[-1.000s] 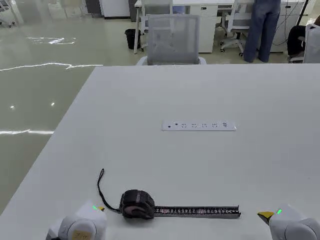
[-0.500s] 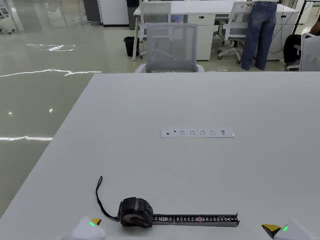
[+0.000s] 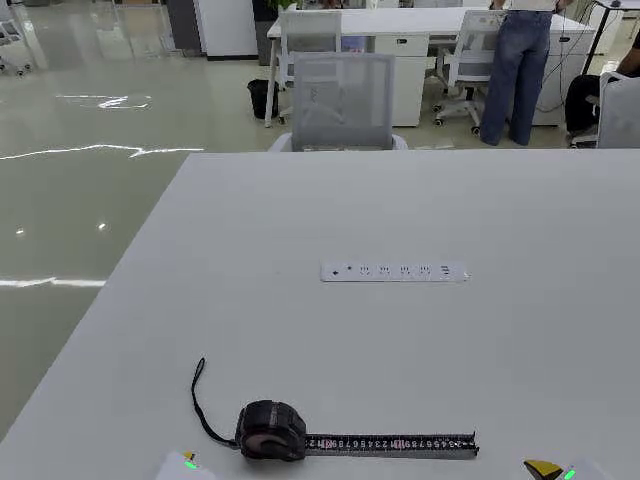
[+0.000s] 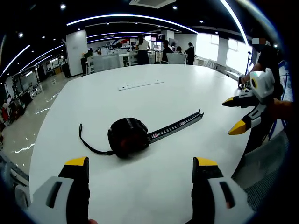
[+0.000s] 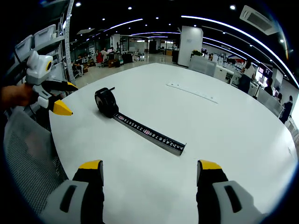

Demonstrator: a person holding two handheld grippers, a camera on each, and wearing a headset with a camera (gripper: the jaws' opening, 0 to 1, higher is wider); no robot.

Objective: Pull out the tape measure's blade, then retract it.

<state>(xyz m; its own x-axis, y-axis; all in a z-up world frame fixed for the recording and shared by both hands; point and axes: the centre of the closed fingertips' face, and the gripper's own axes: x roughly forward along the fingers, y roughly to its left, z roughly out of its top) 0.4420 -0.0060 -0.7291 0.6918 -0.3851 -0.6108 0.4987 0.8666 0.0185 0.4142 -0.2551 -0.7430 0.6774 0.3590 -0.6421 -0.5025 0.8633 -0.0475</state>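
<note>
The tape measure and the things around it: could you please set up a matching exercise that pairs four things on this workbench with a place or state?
Things
1. tape measure case
2. blade
3. power strip
4. left gripper

Places and states
A. pulled out, lying flat on the table
B. jaws open, holding nothing
C. farther up the table, beyond the tape measure
D. round and black, at one end of the blade

Pairs: 1-D, 2-A, 3-C, 4-B
</note>
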